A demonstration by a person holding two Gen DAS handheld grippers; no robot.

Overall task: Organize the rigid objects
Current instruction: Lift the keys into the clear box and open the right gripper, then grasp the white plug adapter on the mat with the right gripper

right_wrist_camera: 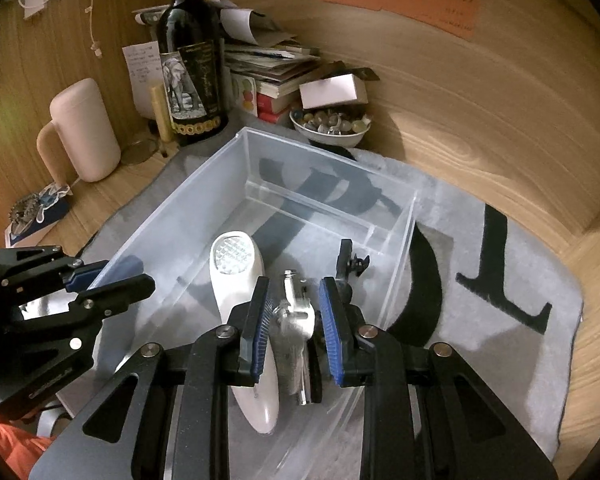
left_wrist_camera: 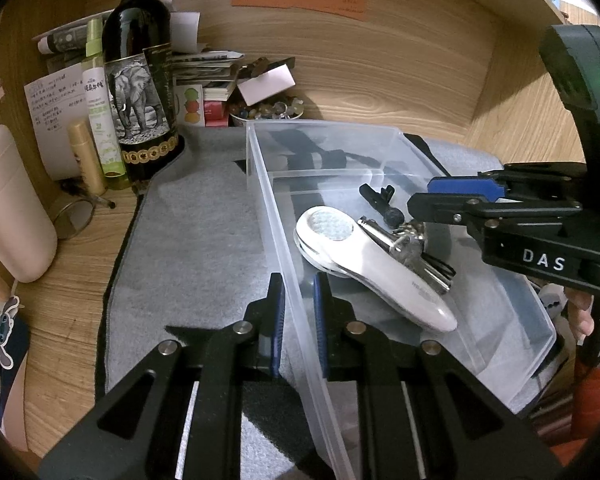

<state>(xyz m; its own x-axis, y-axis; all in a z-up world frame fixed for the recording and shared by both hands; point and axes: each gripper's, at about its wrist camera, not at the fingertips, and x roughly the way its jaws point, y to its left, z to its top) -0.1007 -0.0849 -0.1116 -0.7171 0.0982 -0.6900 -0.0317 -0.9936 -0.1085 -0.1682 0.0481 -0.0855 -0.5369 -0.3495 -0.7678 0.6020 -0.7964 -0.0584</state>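
A clear plastic bin (left_wrist_camera: 380, 132) (right_wrist_camera: 172, 208) stands on a grey mat. In it lie a white handheld device (left_wrist_camera: 380, 272) (right_wrist_camera: 236, 280), a silver metal tool (left_wrist_camera: 412, 252) (right_wrist_camera: 296, 312) and a small black clip (left_wrist_camera: 376, 194) (right_wrist_camera: 350, 264). My left gripper (left_wrist_camera: 299, 312) (right_wrist_camera: 112, 276) straddles the bin's left wall, its jaws close on either side of the wall. My right gripper (right_wrist_camera: 293, 320) (left_wrist_camera: 452, 196) hovers above the silver tool with its jaws apart and nothing between the pads.
A wine bottle (left_wrist_camera: 140, 80), a spray bottle (left_wrist_camera: 100, 100), a gold tube (left_wrist_camera: 86, 156) and a pink jug (left_wrist_camera: 12, 208) stand at the left. Books and a bowl of beads (right_wrist_camera: 332, 124) sit behind the bin. Wooden walls enclose the desk.
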